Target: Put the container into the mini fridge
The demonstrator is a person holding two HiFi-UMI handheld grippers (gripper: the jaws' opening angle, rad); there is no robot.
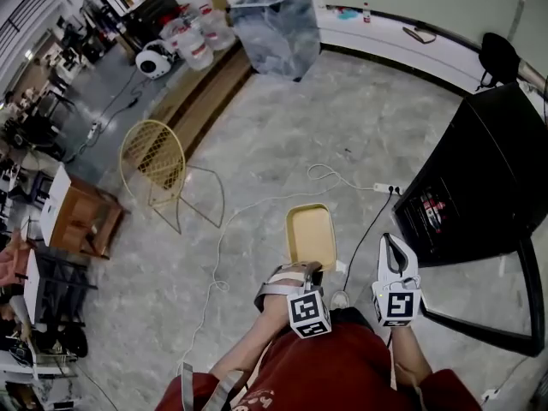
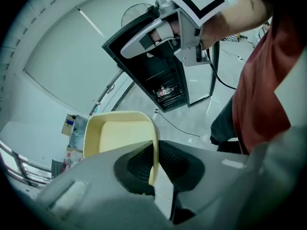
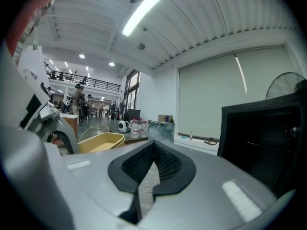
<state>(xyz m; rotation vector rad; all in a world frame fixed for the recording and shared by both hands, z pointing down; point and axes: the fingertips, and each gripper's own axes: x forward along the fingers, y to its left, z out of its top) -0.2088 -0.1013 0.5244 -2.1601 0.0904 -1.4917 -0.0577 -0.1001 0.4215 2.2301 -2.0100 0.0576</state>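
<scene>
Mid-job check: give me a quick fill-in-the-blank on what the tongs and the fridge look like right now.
The left tongs grip a container coloured ____.
The right tongs are shut and hold ____.
The fridge is ____, not closed.
Missing words: yellow; nothing; open.

This is a big open workshop or lab hall. Cables (image 1: 257,202) trail over a bare polished floor (image 1: 282,135), with desks (image 1: 81,217), a wire chair (image 1: 152,154) and water jugs (image 1: 199,45) along one side. Strip lights (image 3: 144,8) and a railed mezzanine (image 3: 79,84) with people show beyond.
</scene>
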